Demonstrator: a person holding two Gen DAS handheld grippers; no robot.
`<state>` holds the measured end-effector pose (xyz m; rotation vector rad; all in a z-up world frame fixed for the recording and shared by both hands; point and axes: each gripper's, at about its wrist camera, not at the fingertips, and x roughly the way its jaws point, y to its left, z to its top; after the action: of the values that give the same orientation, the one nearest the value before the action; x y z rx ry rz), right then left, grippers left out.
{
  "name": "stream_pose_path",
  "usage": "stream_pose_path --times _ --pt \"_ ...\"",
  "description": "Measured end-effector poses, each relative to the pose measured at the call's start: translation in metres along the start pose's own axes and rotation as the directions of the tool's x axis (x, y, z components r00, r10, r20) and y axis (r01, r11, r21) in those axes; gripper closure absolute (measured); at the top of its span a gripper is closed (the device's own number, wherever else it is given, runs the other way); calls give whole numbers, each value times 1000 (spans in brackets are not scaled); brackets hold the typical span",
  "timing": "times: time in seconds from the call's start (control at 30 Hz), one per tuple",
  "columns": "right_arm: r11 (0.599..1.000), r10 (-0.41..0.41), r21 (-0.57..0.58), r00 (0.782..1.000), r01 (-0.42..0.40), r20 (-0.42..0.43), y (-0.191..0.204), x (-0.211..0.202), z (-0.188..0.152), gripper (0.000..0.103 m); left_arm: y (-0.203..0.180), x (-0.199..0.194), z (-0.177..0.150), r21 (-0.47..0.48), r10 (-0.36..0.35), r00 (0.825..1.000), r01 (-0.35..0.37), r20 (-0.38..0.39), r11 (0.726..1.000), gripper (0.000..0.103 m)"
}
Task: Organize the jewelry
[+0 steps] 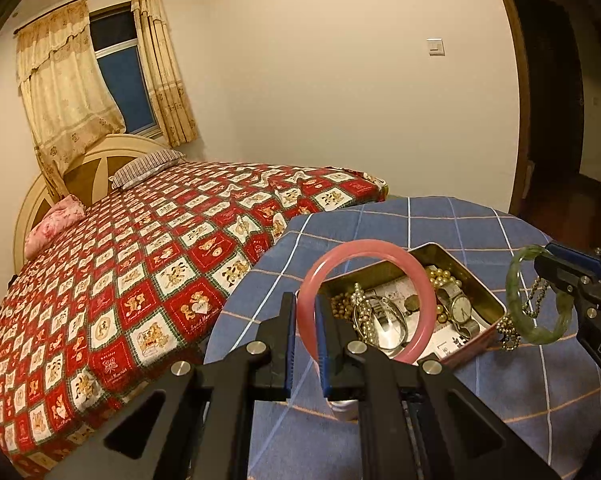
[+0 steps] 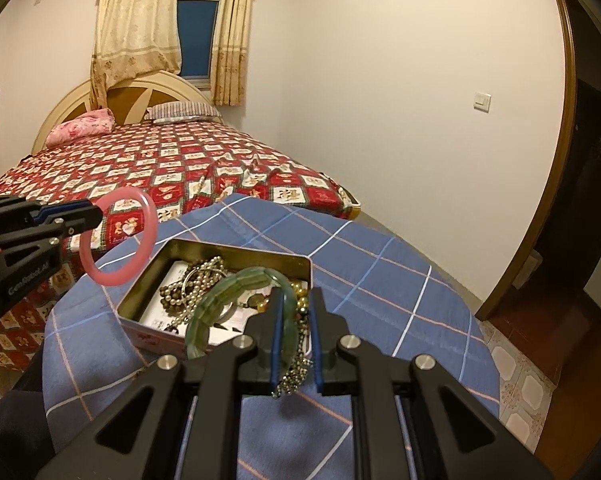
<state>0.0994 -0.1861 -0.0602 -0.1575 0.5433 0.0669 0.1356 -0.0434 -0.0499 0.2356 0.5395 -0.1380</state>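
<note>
My left gripper (image 1: 305,304) is shut on a pink bangle (image 1: 418,268) and holds it upright above the near left corner of an open metal tin (image 1: 496,300). The tin holds a watch (image 1: 458,308), pearl beads, chains and a silver bangle. My right gripper (image 2: 296,300) is shut on a green jade bangle (image 2: 236,282), with a bead chain (image 2: 294,376) hanging from the jaws over the tin's (image 2: 236,249) near edge. The green bangle (image 1: 514,280) and right gripper (image 1: 548,258) show at right in the left wrist view. The pink bangle (image 2: 150,220) and left gripper (image 2: 100,212) show at left in the right wrist view.
The tin stands on a round table with a blue checked cloth (image 2: 380,280). A bed with a red patterned cover (image 1: 120,280) lies just left of and behind the table. A doorway (image 2: 580,200) opens at right.
</note>
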Motion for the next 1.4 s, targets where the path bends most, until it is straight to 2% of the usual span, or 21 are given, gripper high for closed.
stream_pose_path --times 0.5,0.97,1.1,1.2,1.4 --pt "1000 0 -7 999 0 -36 -6 30 14 89 -2 33 11 4 -13 999 13 -40 1000 94" --pt "1000 28 13 998 -27 -62 -18 40 19 89 -6 49 16 20 -24 998 26 -60 999 94" --pt "999 49 20 996 -47 -68 -18 33 14 89 -5 47 14 18 -27 998 28 -57 999 94" --pt "994 103 53 992 -100 -68 -18 24 7 89 -5 46 13 11 -32 998 32 -61 999 94" --pt "984 151 107 984 -140 -99 -17 7 -30 88 -5 44 11 12 -34 997 35 -63 999 94"
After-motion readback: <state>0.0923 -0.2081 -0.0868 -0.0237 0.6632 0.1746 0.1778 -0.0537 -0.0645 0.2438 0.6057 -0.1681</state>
